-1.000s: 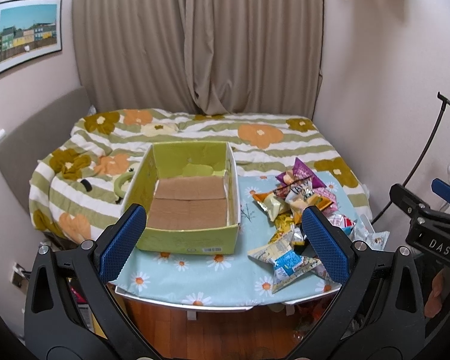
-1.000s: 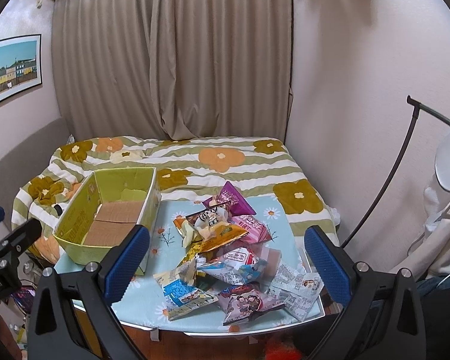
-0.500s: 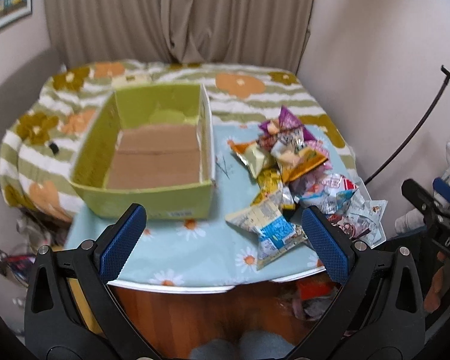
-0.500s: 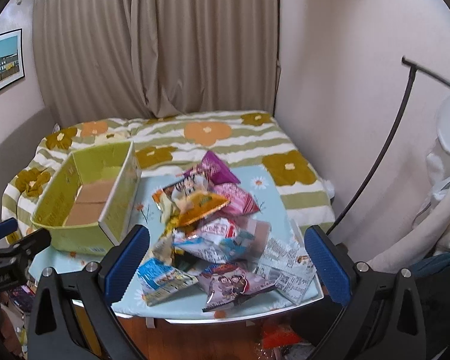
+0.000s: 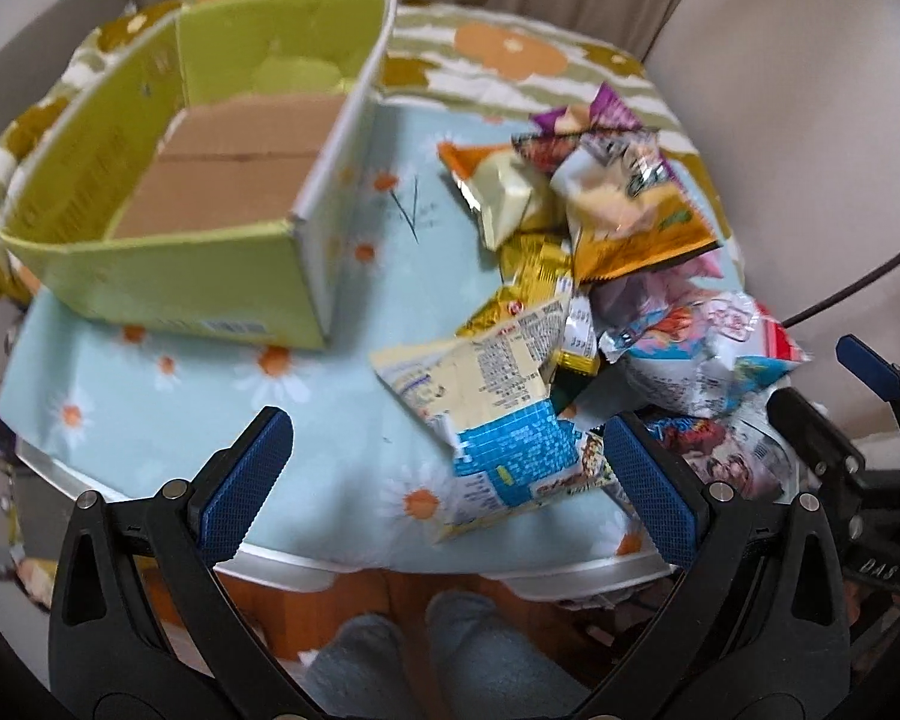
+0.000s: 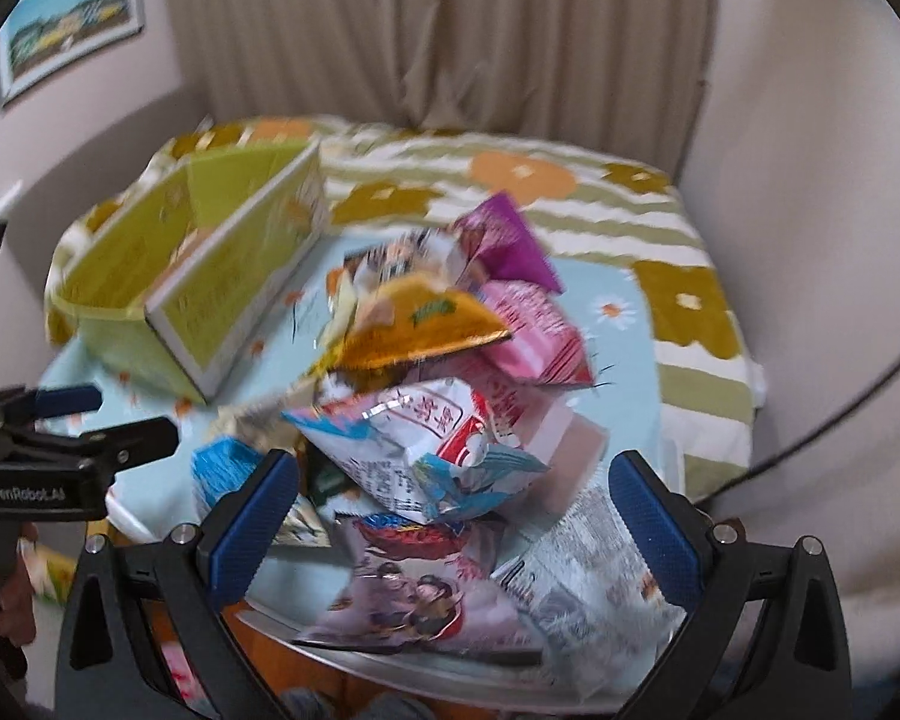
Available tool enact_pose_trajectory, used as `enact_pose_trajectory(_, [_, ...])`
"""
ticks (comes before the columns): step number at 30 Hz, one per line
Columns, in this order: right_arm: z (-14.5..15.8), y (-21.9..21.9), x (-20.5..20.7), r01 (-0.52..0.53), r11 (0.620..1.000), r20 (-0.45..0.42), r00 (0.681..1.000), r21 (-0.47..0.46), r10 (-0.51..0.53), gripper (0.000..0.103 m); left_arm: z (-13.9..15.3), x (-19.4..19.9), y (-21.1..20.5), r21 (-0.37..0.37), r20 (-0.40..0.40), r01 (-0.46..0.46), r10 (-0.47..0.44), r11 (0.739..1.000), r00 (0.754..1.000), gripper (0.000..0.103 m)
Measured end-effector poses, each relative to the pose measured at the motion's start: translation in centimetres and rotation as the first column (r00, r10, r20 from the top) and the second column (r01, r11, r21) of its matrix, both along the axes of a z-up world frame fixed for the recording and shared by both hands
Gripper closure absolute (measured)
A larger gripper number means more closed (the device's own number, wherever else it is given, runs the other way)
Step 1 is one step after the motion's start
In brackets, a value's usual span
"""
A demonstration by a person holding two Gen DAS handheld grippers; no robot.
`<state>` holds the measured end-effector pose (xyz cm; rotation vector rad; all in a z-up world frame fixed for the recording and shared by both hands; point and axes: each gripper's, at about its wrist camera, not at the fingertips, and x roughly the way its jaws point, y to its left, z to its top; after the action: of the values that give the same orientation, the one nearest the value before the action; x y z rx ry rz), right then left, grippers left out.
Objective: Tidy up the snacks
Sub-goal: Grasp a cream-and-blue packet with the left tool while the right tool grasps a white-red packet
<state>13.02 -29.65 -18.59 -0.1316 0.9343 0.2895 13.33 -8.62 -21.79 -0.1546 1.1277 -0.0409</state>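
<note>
A pile of snack packets (image 5: 606, 252) lies on the right half of a small table covered in a light-blue daisy cloth (image 5: 168, 414). An empty yellow-green cardboard box (image 5: 210, 276) stands on the left half. My left gripper (image 5: 447, 480) is open and empty above the table's front edge, near a cream-and-blue packet (image 5: 498, 414). My right gripper (image 6: 453, 519) is open and empty, low over a white-and-red packet (image 6: 426, 444) and a purple packet (image 6: 414, 594) at the front of the pile. The box also shows in the right wrist view (image 6: 210, 300).
A bed with a flowered, striped cover (image 6: 570, 192) lies behind the table. Beige curtains (image 6: 438, 30) hang at the back. A wall is at the right. A dark curved rod (image 6: 840, 414) leans there. My feet in grey socks (image 5: 426, 654) are under the table's front edge.
Both grippers have moved forward and down toward the table; the box and the snack pile look much larger. Both stay open and empty.
</note>
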Motion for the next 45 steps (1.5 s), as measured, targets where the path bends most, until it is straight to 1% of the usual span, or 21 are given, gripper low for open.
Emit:
enact_pose_trajectory(3, [-1.5, 0.1, 1.2, -0.089, 0.996, -0.034, 0.996, -0.032, 0.088, 0.0, -2.2, 0.9, -1.0, 0.001, -0.057, -0.028, 0.028, 1.0, 0.998, 0.009])
enact_pose_trajectory(7, [-2.9, 0.8, 2.5, -0.194, 0.978, -0.063, 0.98, -0.076, 0.189, 0.0, -4.2, 1.6, -1.5, -0.005, -0.102, -0.06, 0.06, 0.998, 0.993, 0.011])
enact_pose_trajectory(9, [-3.5, 0.9, 3.0, -0.226, 0.971, -0.081, 0.972, -0.083, 0.22, 0.0, -5.0, 1.9, -1.6, -0.011, -0.118, -0.074, 0.073, 0.997, 0.99, 0.011])
enact_pose_trajectory(11, [-4.1, 1.1, 3.5, -0.249, 0.964, -0.097, 0.966, -0.091, 0.24, 0.0, -5.5, 2.1, -1.8, -0.021, -0.133, -0.084, 0.081, 0.996, 0.988, 0.014])
enact_pose_trajectory(13, [-4.6, 1.3, 3.9, -0.27, 0.958, -0.118, 0.959, -0.096, 0.258, 0.0, -6.2, 2.4, -2.0, -0.026, -0.146, -0.093, 0.088, 0.995, 0.985, 0.022])
enact_pose_trajectory(14, [-4.9, 1.4, 4.1, -0.279, 0.955, -0.128, 0.955, -0.098, 0.266, 0.0, -6.5, 2.5, -2.0, -0.028, -0.155, -0.095, 0.09, 0.995, 0.984, 0.025])
enact_pose_trajectory(16, [-5.4, 1.6, 4.4, -0.298, 0.95, -0.147, 0.948, -0.095, 0.283, 0.0, -7.3, 2.6, -2.0, -0.052, -0.179, -0.105, 0.095, 0.993, 0.979, 0.035])
enact_pose_trajectory(18, [-5.7, 1.8, 4.6, -0.315, 0.944, -0.152, 0.942, -0.099, 0.298, 0.0, -7.6, 2.6, -2.0, -0.065, -0.186, -0.11, 0.096, 0.992, 0.978, 0.037])
enact_pose_trajectory(21, [-6.0, 2.4, 4.8, -0.34, 0.935, -0.16, 0.933, -0.104, 0.322, 0.0, -7.7, 2.5, -2.0, -0.07, -0.175, -0.109, 0.095, 0.992, 0.98, 0.043])
enact_pose_trajectory(26, [-6.6, 3.4, 5.2, -0.373, 0.921, -0.17, 0.92, -0.111, 0.352, 0.0, -7.6, 2.6, -2.0, -0.067, -0.174, -0.109, 0.096, 0.992, 0.98, 0.045])
enact_pose_trajectory(28, [-6.8, 3.7, 5.3, -0.379, 0.918, -0.172, 0.918, -0.114, 0.358, 0.004, -7.6, 2.4, -2.1, -0.069, -0.177, -0.106, 0.093, 0.992, 0.98, 0.045])
enact_pose_trajectory(29, [-7.0, 3.7, 5.3, -0.38, 0.918, -0.175, 0.917, -0.115, 0.357, 0.009, -7.5, 2.3, -2.1, -0.067, -0.177, -0.107, 0.094, 0.992, 0.98, 0.045])
enact_pose_trajectory(30, [-7.1, 3.7, 5.4, -0.379, 0.919, -0.182, 0.917, -0.111, 0.356, 0.017, -7.5, 2.2, -2.1, -0.065, -0.178, -0.107, 0.095, 0.992, 0.979, 0.045])
enact_pose_trajectory(36, [-6.7, 2.9, 5.0, -0.353, 0.932, -0.169, 0.926, -0.079, 0.337, 0.034, -6.7, 1.8, -2.1, -0.06, -0.17, -0.105, 0.093, 0.993, 0.981, 0.047])
enact_pose_trajectory(39, [-6.1, 2.5, 4.9, -0.339, 0.939, -0.151, 0.933, -0.059, 0.328, 0.037, -6.0, 1.3, -1.9, -0.053, -0.155, -0.095, 0.086, 0.994, 0.984, 0.047])
enact_pose_trajectory(45, [-3.9, 1.8, 4.2, -0.32, 0.946, -0.104, 0.944, -0.042, 0.315, 0.038, -4.0, 0.6, -2.2, -0.039, -0.122, -0.081, 0.076, 0.996, 0.99, 0.047])
